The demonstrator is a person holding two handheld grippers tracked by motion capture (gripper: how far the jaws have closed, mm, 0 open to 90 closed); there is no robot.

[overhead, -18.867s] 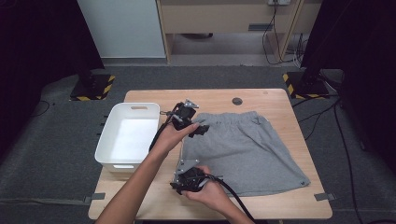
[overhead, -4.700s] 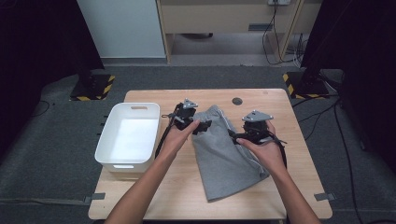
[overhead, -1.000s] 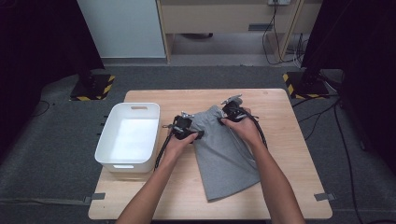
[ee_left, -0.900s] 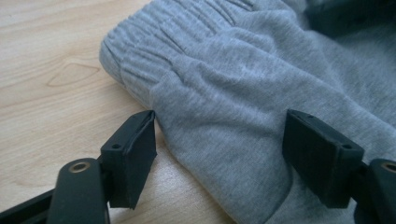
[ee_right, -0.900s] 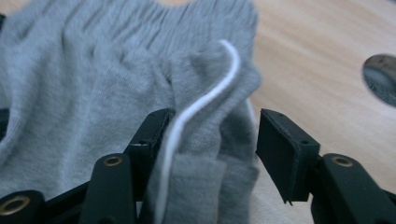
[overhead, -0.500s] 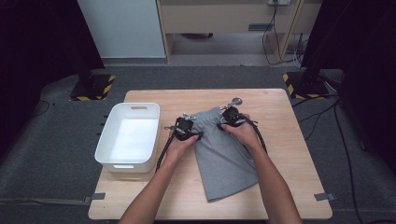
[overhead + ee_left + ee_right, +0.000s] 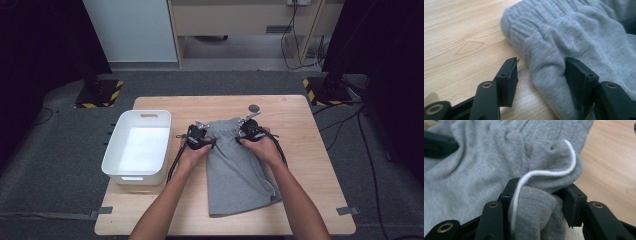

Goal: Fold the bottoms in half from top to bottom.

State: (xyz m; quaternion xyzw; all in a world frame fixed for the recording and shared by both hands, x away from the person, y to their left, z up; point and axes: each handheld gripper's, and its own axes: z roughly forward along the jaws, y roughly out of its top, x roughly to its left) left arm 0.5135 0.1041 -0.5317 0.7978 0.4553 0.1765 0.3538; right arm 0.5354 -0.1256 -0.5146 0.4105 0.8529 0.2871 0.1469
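Grey shorts [image 7: 237, 170], folded in half lengthwise, lie on the wooden table with the waistband at the far end. My left gripper [image 7: 200, 139] is at the waistband's left corner. Its jaws have just been closing around a raised fold of cloth [image 7: 549, 62]; the right pad touches the fold and the left pad [image 7: 510, 75] stands clear of it. My right gripper [image 7: 248, 132] is at the waistband's right corner. Its jaws have just been closing and are shut on a bunch of grey cloth [image 7: 536, 202], with the white drawstring [image 7: 544, 173] looping over it.
A white plastic bin [image 7: 116, 150] stands at the table's left side, close to my left hand. A small dark round disc [image 7: 254, 108] lies beyond the waistband. Bare wood [image 7: 310, 150] shows to the right of the shorts.
The shorts went from spread flat to folded in half. Over the last second my right gripper slid slightly down to the waistband's right corner; the left stayed put.
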